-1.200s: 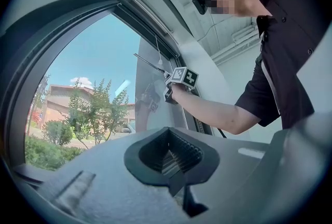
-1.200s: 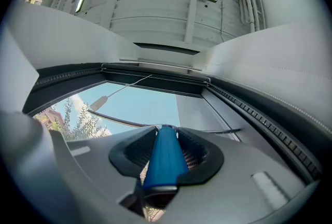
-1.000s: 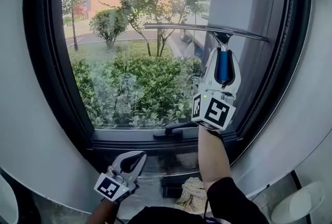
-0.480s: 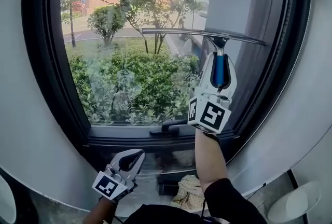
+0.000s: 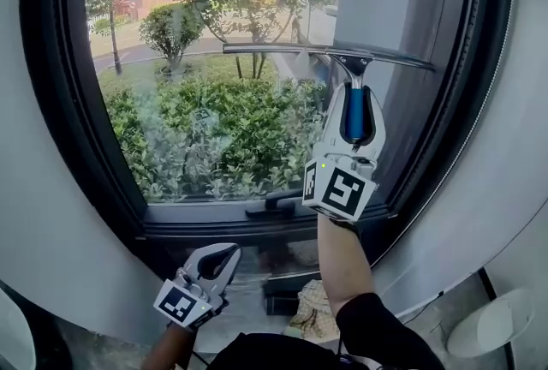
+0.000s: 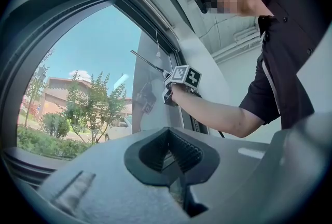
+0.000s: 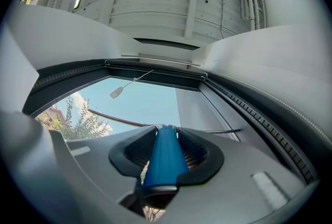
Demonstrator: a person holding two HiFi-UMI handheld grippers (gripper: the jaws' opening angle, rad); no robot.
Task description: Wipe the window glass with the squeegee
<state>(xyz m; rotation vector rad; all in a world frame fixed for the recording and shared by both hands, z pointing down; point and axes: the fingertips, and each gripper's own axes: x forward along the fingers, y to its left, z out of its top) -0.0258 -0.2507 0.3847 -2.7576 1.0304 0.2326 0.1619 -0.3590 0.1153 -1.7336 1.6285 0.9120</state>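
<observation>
Squeegee (image 5: 329, 51) on pane: the wiping stroke looks to be in hand, with the blade laid level across the window glass (image 5: 214, 103) toward 1 o'clock of the head view, high on the right half. Whether the rubber presses the glass or hovers just off it cannot be told.

The right gripper (image 5: 355, 103) pinches the blue handle, a smooth rounded cylinder seated between ribbed dark pads; a thin metal neck rises from it to the long, narrow blade. The left gripper (image 5: 218, 261) hangs low at 7 o'clock, well apart from the window, its jaws pressed together on nothing.

Glass below and left of the blade shows a hazy, streaked film over the shrubs outside, so most of the pane seems unwiped. The next move likely calls for even pressure along the whole blade and a steady pull toward the dark frame (image 5: 214, 223) at 6 o'clock, stopping short of the 1 window handle (image 5: 274, 205) there.
</observation>
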